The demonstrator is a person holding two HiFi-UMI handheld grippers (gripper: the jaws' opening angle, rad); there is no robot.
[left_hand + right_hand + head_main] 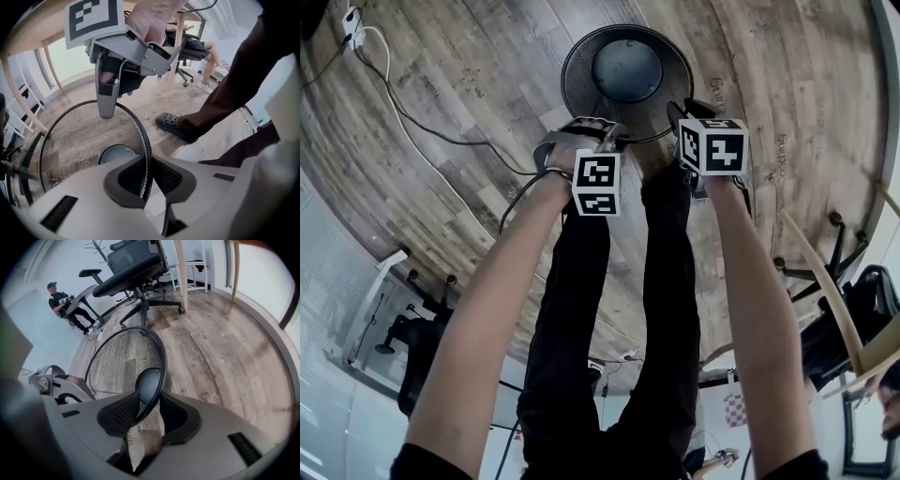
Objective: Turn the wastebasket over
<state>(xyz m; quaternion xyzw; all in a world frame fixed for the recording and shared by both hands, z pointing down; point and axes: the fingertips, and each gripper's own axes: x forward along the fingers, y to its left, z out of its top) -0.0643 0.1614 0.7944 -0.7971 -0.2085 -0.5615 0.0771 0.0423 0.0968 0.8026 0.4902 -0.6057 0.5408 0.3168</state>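
Note:
A black wire-mesh wastebasket (pixel 581 58) stands mouth-up over the wooden floor, its solid round base showing inside. My left gripper (pixel 598 129) is shut on the near rim at the left. My right gripper (pixel 679 114) is shut on the rim at the right. In the left gripper view the left gripper (pixel 148 177) has the rim and mesh wall of the wastebasket (pixel 70 140) pinched between its pads, and the right gripper's finger (pixel 106 101) reaches over the far rim. In the right gripper view the right gripper (pixel 149 409) has the wastebasket (pixel 119 362) rim between its pads.
A dark cable (pixel 412 122) runs over the floor from a power strip (pixel 351 24) at the upper left. My legs and a black shoe (pixel 171 123) stand just by the basket. An office chair (pixel 136 273) and a person (pixel 61 301) are farther off. Chair legs (pixel 825 267) sit at the right.

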